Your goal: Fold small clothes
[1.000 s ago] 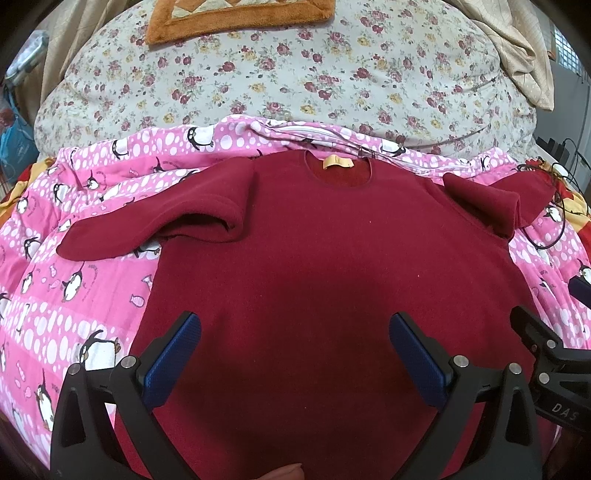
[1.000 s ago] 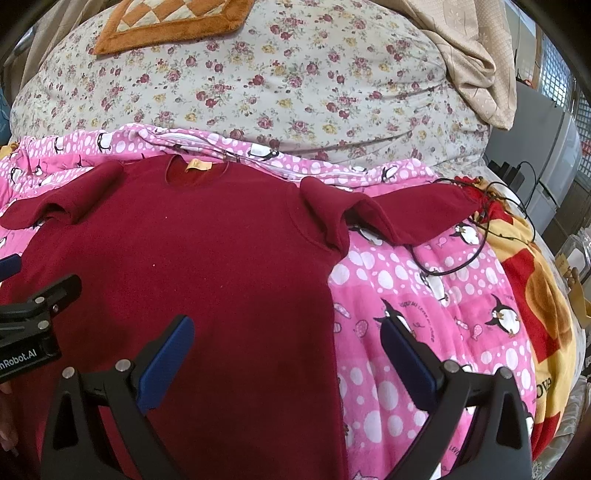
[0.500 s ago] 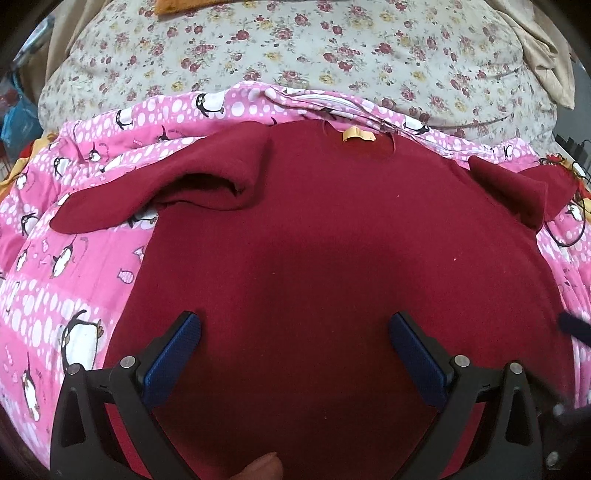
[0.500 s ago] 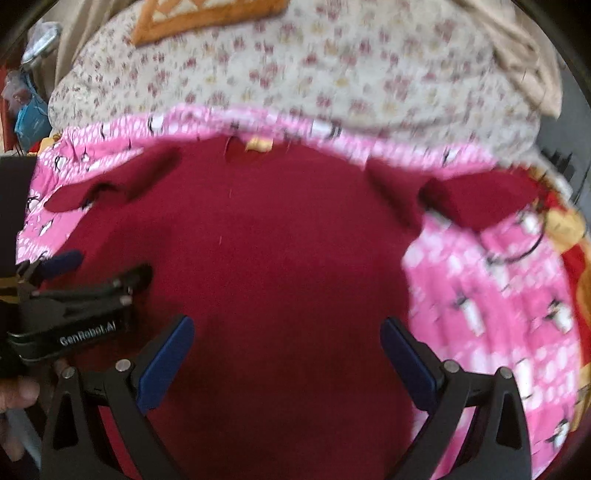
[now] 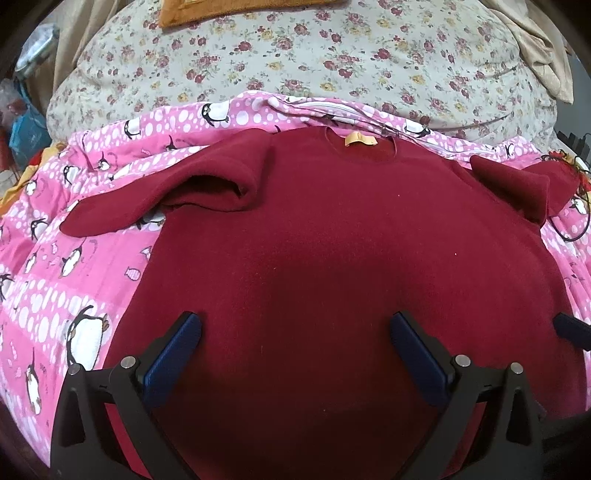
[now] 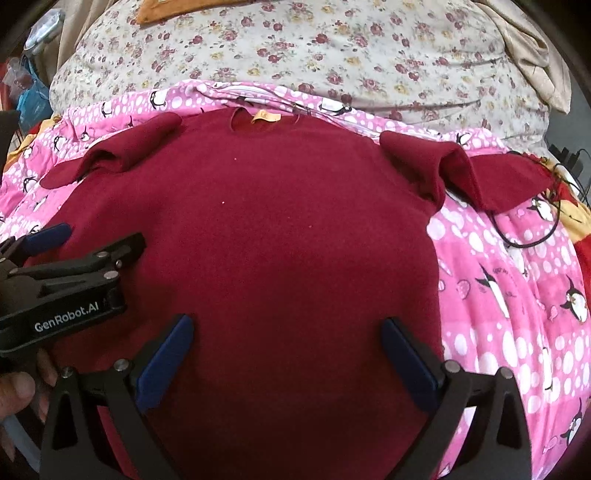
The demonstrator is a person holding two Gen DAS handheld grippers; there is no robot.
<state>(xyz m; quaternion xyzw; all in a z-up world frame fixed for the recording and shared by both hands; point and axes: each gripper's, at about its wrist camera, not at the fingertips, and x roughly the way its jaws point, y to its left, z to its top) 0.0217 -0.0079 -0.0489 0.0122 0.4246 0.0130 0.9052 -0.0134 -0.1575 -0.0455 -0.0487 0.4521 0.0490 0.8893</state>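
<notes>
A dark red sweater (image 5: 332, 251) lies flat on a pink penguin-print blanket (image 5: 74, 280), neck and yellow label (image 5: 360, 139) at the far side. It also shows in the right wrist view (image 6: 280, 236). Its left sleeve (image 5: 155, 203) is bunched at the shoulder; its right sleeve (image 6: 491, 177) lies out to the right. My left gripper (image 5: 295, 339) is open and empty above the sweater's lower body. My right gripper (image 6: 286, 341) is open and empty above the lower body, right of centre. The left gripper shows at the left of the right wrist view (image 6: 85, 240).
A floral quilt (image 5: 314, 59) is heaped behind the blanket, with an orange cushion (image 5: 236, 9) on top. A black cable (image 6: 528, 236) lies on the blanket by the right sleeve. A beige cloth (image 6: 532, 48) hangs at the far right.
My right gripper has swung left, from over the sweater's right edge to over its body. My left gripper has shifted slightly toward the sweater's centre. Both stay open.
</notes>
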